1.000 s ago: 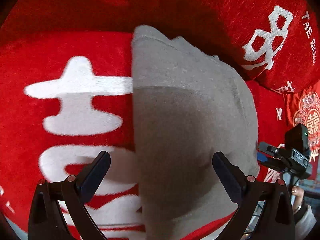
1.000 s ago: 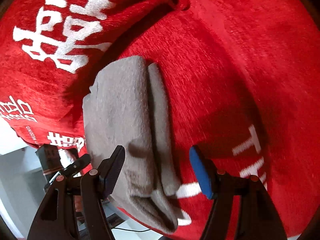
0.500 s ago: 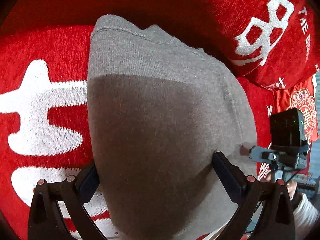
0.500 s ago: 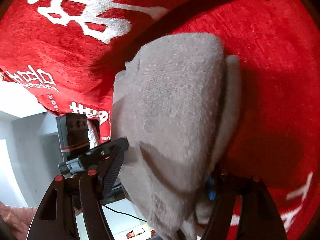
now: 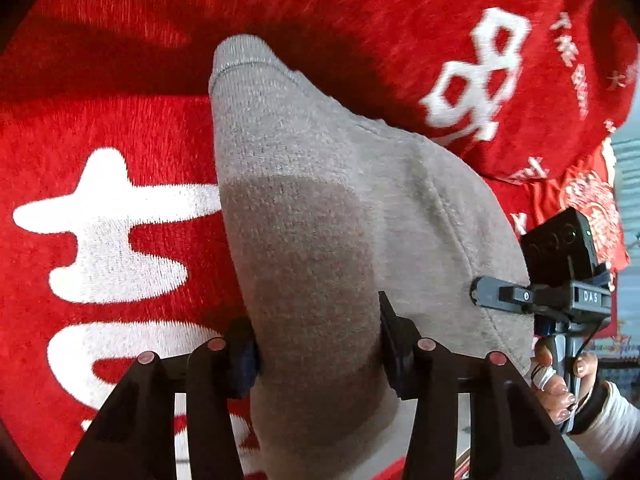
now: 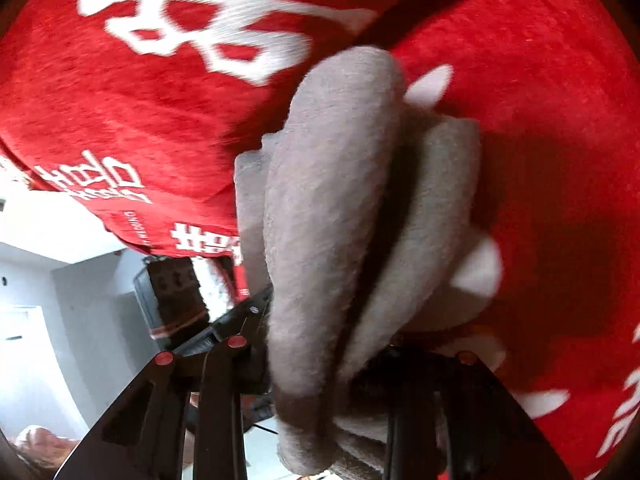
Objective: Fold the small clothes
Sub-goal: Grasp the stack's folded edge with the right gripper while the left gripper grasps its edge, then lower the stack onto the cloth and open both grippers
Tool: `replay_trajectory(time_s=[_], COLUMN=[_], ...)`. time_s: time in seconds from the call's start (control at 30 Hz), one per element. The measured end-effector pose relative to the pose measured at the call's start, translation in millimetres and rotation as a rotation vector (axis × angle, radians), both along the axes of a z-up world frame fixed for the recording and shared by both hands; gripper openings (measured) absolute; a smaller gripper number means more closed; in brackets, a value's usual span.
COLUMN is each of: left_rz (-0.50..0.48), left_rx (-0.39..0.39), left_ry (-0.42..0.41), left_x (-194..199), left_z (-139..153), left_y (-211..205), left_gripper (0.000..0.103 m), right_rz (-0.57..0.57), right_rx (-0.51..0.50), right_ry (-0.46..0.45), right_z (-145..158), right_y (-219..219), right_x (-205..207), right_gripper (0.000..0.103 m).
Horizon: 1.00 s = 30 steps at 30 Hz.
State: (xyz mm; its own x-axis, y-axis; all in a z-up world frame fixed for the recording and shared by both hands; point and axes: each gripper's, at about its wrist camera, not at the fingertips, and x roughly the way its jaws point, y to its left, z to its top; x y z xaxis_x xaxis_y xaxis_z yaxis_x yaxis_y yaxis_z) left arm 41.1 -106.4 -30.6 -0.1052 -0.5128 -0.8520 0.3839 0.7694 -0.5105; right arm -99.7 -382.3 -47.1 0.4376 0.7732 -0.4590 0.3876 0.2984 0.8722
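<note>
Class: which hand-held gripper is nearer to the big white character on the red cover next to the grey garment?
Left. The left hand-held gripper, closing on the grey garment, sits beside the white character; the right hand-held gripper is across the garment.

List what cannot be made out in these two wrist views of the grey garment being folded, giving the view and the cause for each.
- What kind of garment the grey garment is: left wrist view, bunched and cut off by the bottom edge.
- Right gripper pads: right wrist view, buried in cloth folds; jaws closing.
- Left gripper contact: cloth between its closing jaws covers the pads.
- White lettering on the red cover: right wrist view, motion blur.
</note>
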Motion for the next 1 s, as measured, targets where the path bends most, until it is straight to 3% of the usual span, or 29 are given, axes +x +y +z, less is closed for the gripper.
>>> replay_trajectory(time_s=[0.33,0.5,0.63,0.73,0.83,1.0], left_rz=[-0.001,-0.007,0.029,0.058,0.095,0.172], left_rx=[-0.074,-0.024,0.031,0.069,0.15,0.085], left_ry=[0.011,0.009,0.021,0.037,0.034,-0.042], left_x=[-6,-20,-28,-31,-34,-36], left_z=[56,63,46,25,10,34], left_y=[60,111,152,172,191,223], left_gripper=[0.051,0.051,0.051,0.051,0.051,0.051], right_rz=[-0.013,0.013,0.04,0.091,0.122,0.132], right_rx=[0.071,0.12,0.123,-0.006,-0.134,-0.306], right_ry=[-0.019,0.009,0.061,0.13,0.164,0.165], right_z=[41,27,2,-10,-2,24], right_y=[59,115,158,176,175,167], right_x=[-15,-12,-1,8,11,7], right_gripper=[0.033,0.033,0.034,0.036,0.041,0.042])
